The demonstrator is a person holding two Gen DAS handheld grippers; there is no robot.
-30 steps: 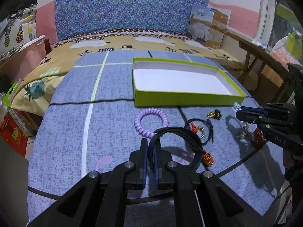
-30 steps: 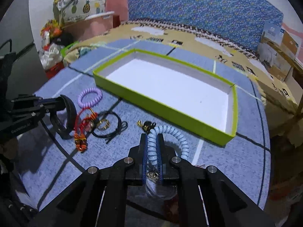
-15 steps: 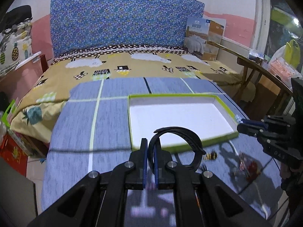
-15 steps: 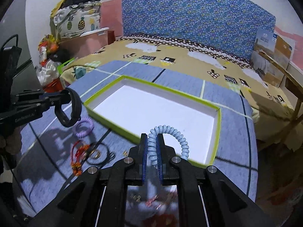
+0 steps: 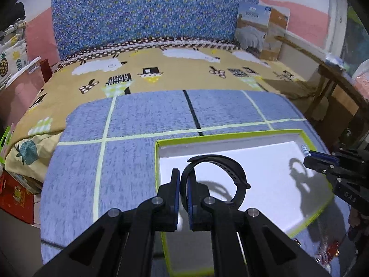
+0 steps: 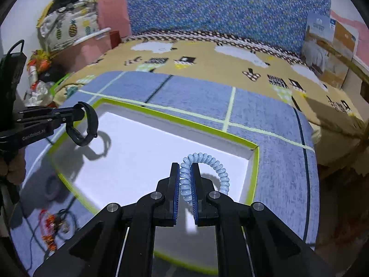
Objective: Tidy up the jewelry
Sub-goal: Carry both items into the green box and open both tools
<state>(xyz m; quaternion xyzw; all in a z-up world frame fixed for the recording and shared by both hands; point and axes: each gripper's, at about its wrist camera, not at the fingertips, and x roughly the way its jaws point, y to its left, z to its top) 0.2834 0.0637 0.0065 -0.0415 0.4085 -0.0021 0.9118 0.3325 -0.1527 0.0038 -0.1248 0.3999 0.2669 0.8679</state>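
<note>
My left gripper (image 5: pixel 183 185) jaws clamp the black bracelet (image 5: pixel 221 175); my right gripper (image 6: pixel 185 182) jaws pinch the pale blue coil bracelet (image 6: pixel 207 161). Both hang over the green-rimmed tray (image 6: pixel 180 121).

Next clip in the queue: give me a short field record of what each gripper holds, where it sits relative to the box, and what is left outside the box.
left gripper: shut on black band, held above the box's white floor
right gripper: shut on light blue coil bracelet, above the box near its right wall
box: green-rimmed, white inside, open; no jewelry visible lying in it
surface: blue blanket on a bed
outside the box: red and gold pieces with a black cord on the blanket, blurred
</note>
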